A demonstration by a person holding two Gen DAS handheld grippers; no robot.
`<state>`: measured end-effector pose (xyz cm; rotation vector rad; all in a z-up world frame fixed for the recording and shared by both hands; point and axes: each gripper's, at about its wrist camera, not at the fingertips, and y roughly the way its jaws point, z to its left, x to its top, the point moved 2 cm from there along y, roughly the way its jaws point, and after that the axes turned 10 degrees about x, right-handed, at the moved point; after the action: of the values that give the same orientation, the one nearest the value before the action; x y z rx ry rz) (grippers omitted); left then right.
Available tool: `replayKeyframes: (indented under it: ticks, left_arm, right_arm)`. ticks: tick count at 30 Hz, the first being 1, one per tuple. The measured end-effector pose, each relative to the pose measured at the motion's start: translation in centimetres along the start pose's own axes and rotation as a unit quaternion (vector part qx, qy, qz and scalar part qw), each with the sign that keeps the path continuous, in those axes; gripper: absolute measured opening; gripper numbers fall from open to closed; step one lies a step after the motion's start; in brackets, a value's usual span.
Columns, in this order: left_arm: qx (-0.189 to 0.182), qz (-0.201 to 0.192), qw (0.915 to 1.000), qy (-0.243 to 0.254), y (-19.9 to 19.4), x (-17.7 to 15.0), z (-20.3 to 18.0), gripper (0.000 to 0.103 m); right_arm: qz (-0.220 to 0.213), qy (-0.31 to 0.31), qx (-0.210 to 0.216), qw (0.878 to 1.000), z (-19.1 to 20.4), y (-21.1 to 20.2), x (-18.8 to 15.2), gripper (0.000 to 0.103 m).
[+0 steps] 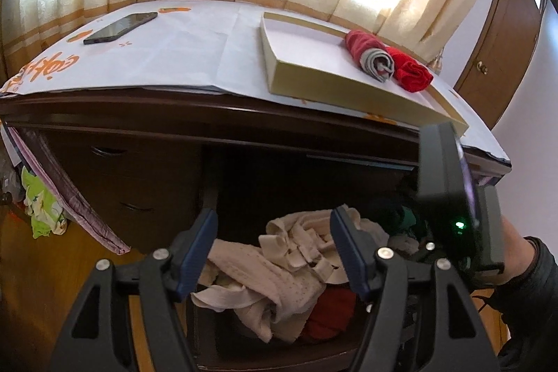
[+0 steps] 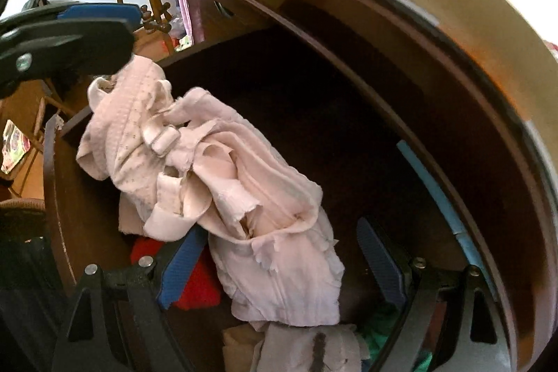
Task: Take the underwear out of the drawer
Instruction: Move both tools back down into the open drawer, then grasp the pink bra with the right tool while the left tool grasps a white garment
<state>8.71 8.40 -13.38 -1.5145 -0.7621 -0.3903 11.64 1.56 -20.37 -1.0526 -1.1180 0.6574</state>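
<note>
Nearest in the right wrist view, the right tool [image 2: 284, 262] stands wide with nothing pressed between its blue pads. The pale pink underwear [image 2: 223, 176] lies bunched in the open drawer [image 2: 55, 190], and its lower end sits between those pads, closer to the left one. Its long axis runs from the upper left of the frame down to the lower middle. Red cloth [image 2: 195, 281] and a green piece [image 2: 380, 340] lie under and beside it.

In the left wrist view, the left tool [image 1: 275, 253] is about half open and empty, hovering above the same heap, apart from it as far as I can tell. The right tool looks nearer, so I judge a short drop and a squeeze would do. The dark drawer floor to the right gives free room; the table [image 1: 174, 107] overhangs the drawer's back, so lifting toward the camera looks safest. On the table, a shallow box [image 1: 314, 54] holds two rolled pieces [image 1: 387, 58]
</note>
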Motion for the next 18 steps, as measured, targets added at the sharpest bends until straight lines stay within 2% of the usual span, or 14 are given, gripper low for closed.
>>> replayKeyframes:
  ticks: [6,7,8,10,11,14,18]
  left_arm:
    - [-0.001,0.004,1.0,0.0,0.2,-0.1,0.0,0.068]
    - [-0.001,0.005,1.0,0.0,0.3,-0.1,0.0,0.068]
    - [0.001,0.006,1.0,0.001,0.3,-0.1,0.0,0.068]
    - [0.0,0.006,1.0,0.002,0.3,-0.1,0.0,0.068]
    - [0.0,0.006,1.0,0.003,0.3,-0.1,-0.1,0.068]
    - [-0.001,0.006,0.9999,0.01,0.3,-0.2,-0.4,0.068]
    - [0.002,0.008,0.9994,0.033,0.4,-0.5,-1.2,0.068]
  right_arm:
    - [0.02,0.033,0.025,0.999,-1.8,1.1,0.3,0.089]
    - [0.026,0.04,0.029,0.998,-2.1,1.2,0.2,0.084]
    - [0.027,0.046,0.038,0.998,-2.3,1.2,0.2,0.064]
    - [0.026,0.052,0.054,0.997,-2.7,1.2,0.2,0.056]
    - [0.025,0.052,0.051,0.997,-2.9,1.1,0.0,0.049]
    - [0.001,0.067,0.055,0.996,-3.3,0.1,-0.4,0.044]
    - [-0.045,0.097,0.055,0.993,-4.4,-2.5,-2.1,0.043]
